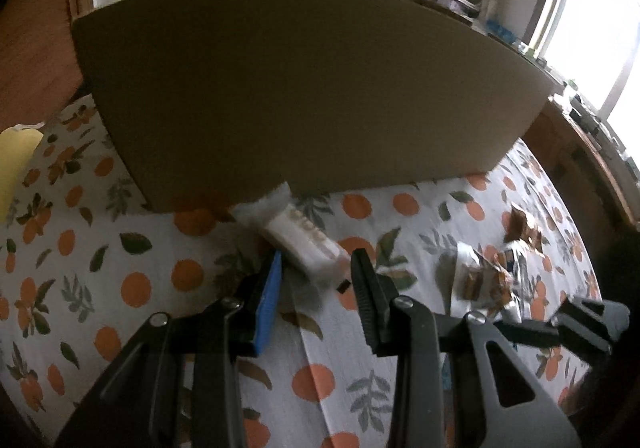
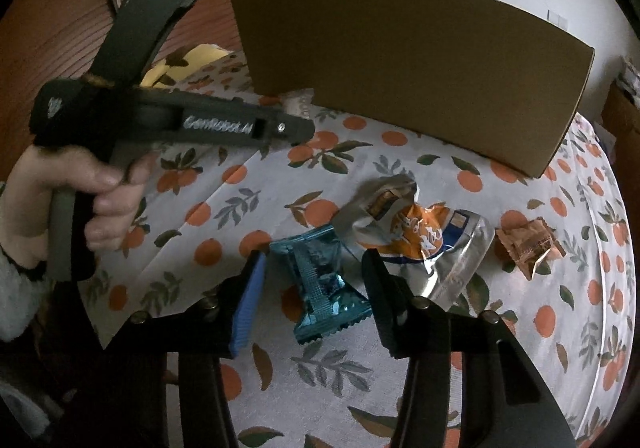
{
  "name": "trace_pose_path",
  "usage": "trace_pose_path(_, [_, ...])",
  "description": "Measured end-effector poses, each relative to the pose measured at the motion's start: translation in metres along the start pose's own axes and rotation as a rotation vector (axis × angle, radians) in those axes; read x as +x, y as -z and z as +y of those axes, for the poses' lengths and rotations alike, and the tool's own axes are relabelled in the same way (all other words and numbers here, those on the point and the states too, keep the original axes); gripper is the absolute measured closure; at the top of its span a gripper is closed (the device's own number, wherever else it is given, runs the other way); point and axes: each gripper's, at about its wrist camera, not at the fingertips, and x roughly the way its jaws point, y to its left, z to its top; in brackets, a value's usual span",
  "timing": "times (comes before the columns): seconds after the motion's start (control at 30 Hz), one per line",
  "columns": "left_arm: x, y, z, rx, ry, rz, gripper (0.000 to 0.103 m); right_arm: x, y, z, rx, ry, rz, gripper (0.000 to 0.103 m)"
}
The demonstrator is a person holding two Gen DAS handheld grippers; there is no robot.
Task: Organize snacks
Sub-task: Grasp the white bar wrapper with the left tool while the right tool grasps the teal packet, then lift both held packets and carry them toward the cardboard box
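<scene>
Left wrist view: the left gripper (image 1: 316,260) points down at the fruit-print tablecloth (image 1: 120,248). Its jaws stand apart around the near end of a white snack bar (image 1: 302,236); contact with the pads is too blurred to tell, so this reads as lining up a pick, not a hold. The bar runs toward 11 o'clock, its far end at the foot of the cardboard box (image 1: 304,87), probably where the snacks go. A loose heap of packets (image 1: 480,272) lies at 3 o'clock.

Right wrist view: the right gripper (image 2: 314,268) has its jaws apart, straddling a blue foil packet (image 2: 320,284) that lies flat on the cloth; neither pad visibly presses it. The heap sorts out here into a silver and orange bag (image 2: 424,236) at 2 o'clock and a brown packet (image 2: 528,244) at 3 o'clock. At 10 o'clock a hand (image 2: 80,191) holds the other gripper's handle, which the left view cannot show. Neither view sees inside the box.
</scene>
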Motion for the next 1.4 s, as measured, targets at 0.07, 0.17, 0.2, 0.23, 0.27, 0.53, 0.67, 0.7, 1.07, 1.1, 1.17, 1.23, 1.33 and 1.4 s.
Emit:
trace_pose_path(0.07, [0.003, -0.004, -0.001, 0.006, -0.014, 0.002, 0.068, 0.002, 0.000, 0.003, -0.002, 0.004, -0.001, 0.053])
trace_pose_path(0.17, [0.007, -0.008, -0.004, 0.012, -0.037, 0.005, 0.067, 0.003, -0.001, 0.005, 0.002, 0.005, -0.004, 0.054])
trace_pose_path(0.2, [0.008, -0.009, -0.005, 0.020, -0.044, 0.003, 0.067, 0.004, -0.002, 0.005, 0.003, 0.003, -0.006, 0.056])
trace_pose_path(0.23, [0.010, -0.009, -0.007, 0.030, -0.053, 0.003, 0.067, 0.003, -0.001, 0.005, 0.002, 0.002, -0.006, 0.058])
trace_pose_path(0.27, [0.012, -0.009, -0.007, 0.033, -0.057, 0.007, 0.067, 0.003, -0.001, 0.005, 0.002, 0.004, -0.007, 0.058])
trace_pose_path(0.53, [0.008, -0.001, -0.014, 0.084, -0.073, -0.005, 0.084, 0.002, 0.000, 0.004, 0.005, 0.000, -0.013, 0.063])
trace_pose_path(0.67, [0.001, 0.006, -0.009, 0.083, -0.047, 0.010, 0.088, 0.000, 0.001, 0.002, 0.008, -0.007, -0.017, 0.067])
trace_pose_path(0.7, [-0.002, 0.008, -0.006, 0.079, -0.041, 0.016, 0.088, 0.000, 0.001, 0.002, 0.008, -0.007, -0.017, 0.068])
trace_pose_path(1.07, [-0.027, 0.018, 0.007, 0.029, -0.022, 0.023, 0.081, -0.002, 0.001, 0.003, 0.009, -0.021, -0.017, 0.079])
trace_pose_path(1.1, [-0.026, 0.018, 0.006, 0.028, -0.021, 0.023, 0.078, -0.002, 0.001, 0.003, 0.010, -0.021, -0.016, 0.079])
trace_pose_path(1.17, [-0.023, 0.014, 0.005, 0.029, -0.023, 0.029, 0.073, -0.002, 0.001, 0.003, 0.010, -0.021, -0.016, 0.079])
trace_pose_path(1.23, [-0.017, 0.009, 0.001, 0.037, -0.030, 0.033, 0.071, -0.002, 0.001, 0.003, 0.009, -0.020, -0.016, 0.079])
trace_pose_path(1.33, [-0.007, 0.005, -0.001, 0.034, -0.054, 0.045, 0.068, -0.002, 0.001, 0.003, 0.011, -0.023, -0.017, 0.079])
trace_pose_path(1.4, [-0.002, 0.003, 0.000, 0.024, -0.053, 0.056, 0.067, -0.002, 0.001, 0.003, 0.012, -0.025, -0.017, 0.079])
